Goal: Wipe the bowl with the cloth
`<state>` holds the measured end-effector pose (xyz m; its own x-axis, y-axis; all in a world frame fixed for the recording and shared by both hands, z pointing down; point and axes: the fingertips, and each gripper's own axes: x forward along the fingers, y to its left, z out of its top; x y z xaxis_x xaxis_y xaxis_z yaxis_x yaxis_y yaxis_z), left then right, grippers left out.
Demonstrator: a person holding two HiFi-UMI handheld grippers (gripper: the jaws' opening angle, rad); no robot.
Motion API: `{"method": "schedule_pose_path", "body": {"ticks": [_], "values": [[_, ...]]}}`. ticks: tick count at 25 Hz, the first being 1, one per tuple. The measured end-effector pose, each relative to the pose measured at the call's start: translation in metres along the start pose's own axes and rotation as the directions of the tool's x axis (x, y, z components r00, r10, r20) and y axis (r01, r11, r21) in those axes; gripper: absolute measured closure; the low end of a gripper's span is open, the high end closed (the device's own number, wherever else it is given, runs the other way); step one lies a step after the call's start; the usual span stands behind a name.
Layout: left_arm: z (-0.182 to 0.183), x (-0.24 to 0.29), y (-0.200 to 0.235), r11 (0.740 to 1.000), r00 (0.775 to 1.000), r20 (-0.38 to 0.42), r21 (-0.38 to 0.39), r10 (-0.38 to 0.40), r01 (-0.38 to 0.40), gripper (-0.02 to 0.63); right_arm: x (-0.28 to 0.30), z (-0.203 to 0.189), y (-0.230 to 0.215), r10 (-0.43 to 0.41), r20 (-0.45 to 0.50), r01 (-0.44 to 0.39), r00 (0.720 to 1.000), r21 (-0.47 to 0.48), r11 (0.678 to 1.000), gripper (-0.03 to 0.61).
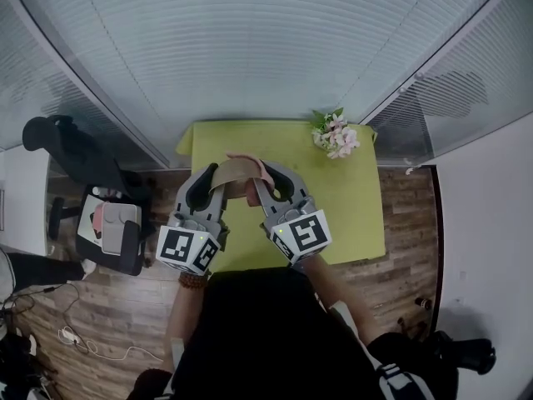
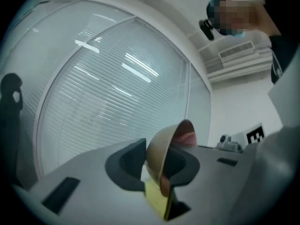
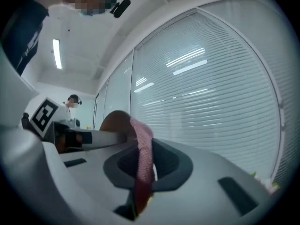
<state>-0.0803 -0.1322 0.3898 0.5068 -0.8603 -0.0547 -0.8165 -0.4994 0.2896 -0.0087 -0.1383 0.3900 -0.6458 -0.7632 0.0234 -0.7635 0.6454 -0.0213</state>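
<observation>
**Left claw** (image 1: 215, 187) (image 2: 157, 165): closed on the wall of the bowl (image 1: 236, 172) (image 2: 161, 146). The rim passes between the 2 jaws, 1 against the tan outer face and 1 against the inner face. The bowl stands on edge and rises beyond the jaw tips, with its opening turned toward the right claw.

**Right claw** (image 1: 272, 187) (image 3: 145, 165): jaws nearly together, pinching the pink cloth (image 1: 261, 170) (image 3: 142, 149). The cloth runs up out of the jaws and reaches the bowl (image 3: 114, 122) just beyond the tips. In the left gripper view the cloth (image 2: 188, 137) shows as a pink patch inside the bowl's hollow.

**Position:** the 2 claws are held side by side over the green surface (image 1: 358, 215), with bowl and cloth between their tips.

**Markings:** the left marker cube (image 1: 187, 248) and the right marker cube (image 1: 301, 233) carry black-and-white square patterns, not lettering.

**Other items:** flowers (image 1: 336, 137) lie at the surface's far corner, beyond and to the right of the right claw.
</observation>
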Motion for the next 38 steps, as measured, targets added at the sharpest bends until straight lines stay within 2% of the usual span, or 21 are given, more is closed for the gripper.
{"method": "schedule_pose_path", "body": {"ticks": [2,4,6,8,9,10,11,14,17,19,22,23,24,25,27,29,30,32,33,35,38], "values": [[-0.016,0.005,-0.003,0.992,0.994,-0.107,0.12,-0.028,0.041,0.545,0.001,-0.011,-0.003,-0.007,-0.073,-0.006,0.997,-0.176,0.984,0.56],[-0.023,0.008,-0.009,0.965,0.985,-0.173,0.254,-0.012,0.056,0.545,0.0,-0.013,0.001,-0.026,-0.125,-0.028,0.992,-0.408,0.912,0.56],[-0.029,0.01,-0.011,0.927,0.974,-0.223,0.373,0.042,0.045,0.545,-0.001,-0.011,0.008,-0.053,-0.13,-0.03,0.99,-0.567,0.823,0.56],[-0.037,0.01,-0.01,0.903,0.961,-0.264,0.427,0.084,0.038,0.552,-0.002,-0.011,0.014,-0.075,-0.128,-0.034,0.989,-0.685,0.728,0.56],[-0.038,0.01,-0.009,0.908,0.959,-0.271,0.418,0.086,0.036,0.555,-0.001,-0.01,0.016,-0.081,-0.126,-0.035,0.989,-0.719,0.694,0.56],[-0.038,0.011,-0.009,0.922,0.961,-0.266,0.385,0.077,0.032,0.558,-0.001,-0.009,0.017,-0.084,-0.122,-0.032,0.989,-0.73,0.683,0.56],[-0.035,0.011,-0.008,0.941,0.966,-0.251,0.337,0.063,0.026,0.558,-0.001,-0.007,0.017,-0.082,-0.114,-0.026,0.99,-0.721,0.693,0.56],[-0.022,0.008,-0.004,0.984,0.985,-0.171,0.178,0.028,0.003,0.558,0.0,0.004,0.019,-0.07,-0.067,0.011,0.995,-0.643,0.765,0.56],[-0.01,0.002,0.002,0.999,0.998,-0.062,-0.04,-0.009,0.006,0.555,0.0,0.016,0.02,-0.056,-0.021,0.036,0.998,-0.531,0.846,0.56],[-0.004,-0.003,0.005,0.978,1.0,0.011,-0.205,-0.029,0.03,0.557,-0.001,0.021,0.02,-0.04,-0.009,0.031,0.999,-0.448,0.893,0.56],[-0.001,-0.009,0.01,0.912,0.993,0.116,-0.405,-0.024,0.069,0.555,0.0,0.035,0.021,-0.03,0.092,0.053,0.995,-0.257,0.965,0.561],[-0.002,-0.01,0.012,0.891,0.99,0.137,-0.447,-0.021,0.08,0.554,0.001,0.037,0.022,-0.025,0.109,0.05,0.994,-0.226,0.973,0.561],[-0.006,-0.01,0.013,0.881,0.99,0.141,-0.464,-0.027,0.09,0.552,0.003,0.034,0.022,-0.015,0.083,0.035,0.996,-0.253,0.967,0.56],[-0.01,-0.009,0.012,0.885,0.991,0.127,-0.455,-0.044,0.098,0.549,0.003,0.027,0.022,-0.007,0.028,0.016,1.0,-0.318,0.948,0.56],[-0.021,-0.007,0.01,0.93,0.995,0.052,-0.355,-0.08,0.093,0.546,0.004,0.014,0.022,-0.023,-0.051,-0.003,0.998,-0.464,0.886,0.56],[-0.027,-0.005,0.013,0.989,0.999,-0.048,-0.147,-0.025,0.018,0.529,0.004,0.007,0.023,-0.05,-0.06,0.004,0.997,-0.596,0.803,0.561],[-0.027,-0.005,0.015,1.0,0.996,-0.084,-0.014,0.026,-0.027,0.525,0.005,0.006,0.024,-0.057,-0.062,0.004,0.996,-0.643,0.766,0.56],[-0.024,-0.002,0.012,0.977,0.988,-0.118,0.198,0.1,-0.075,0.531,0.007,0.003,0.028,-0.067,-0.073,-0.005,0.995,-0.712,0.702,0.561],[-0.023,-0.001,0.009,0.965,0.985,-0.127,0.249,0.118,-0.084,0.543,0.008,0.001,0.03,-0.072,-0.078,-0.009,0.994,-0.739,0.673,0.561],[-0.024,0.0,0.007,0.962,0.982,-0.137,0.256,0.128,-0.09,0.551,0.009,-0.001,0.03,-0.077,-0.086,-0.015,0.993,-0.756,0.655,0.561],[-0.022,0.0,0.01,0.985,0.988,-0.118,0.151,0.1,-0.082,0.558,0.008,0.001,0.028,-0.072,-0.082,-0.008,0.994,-0.715,0.699,0.561]]}}
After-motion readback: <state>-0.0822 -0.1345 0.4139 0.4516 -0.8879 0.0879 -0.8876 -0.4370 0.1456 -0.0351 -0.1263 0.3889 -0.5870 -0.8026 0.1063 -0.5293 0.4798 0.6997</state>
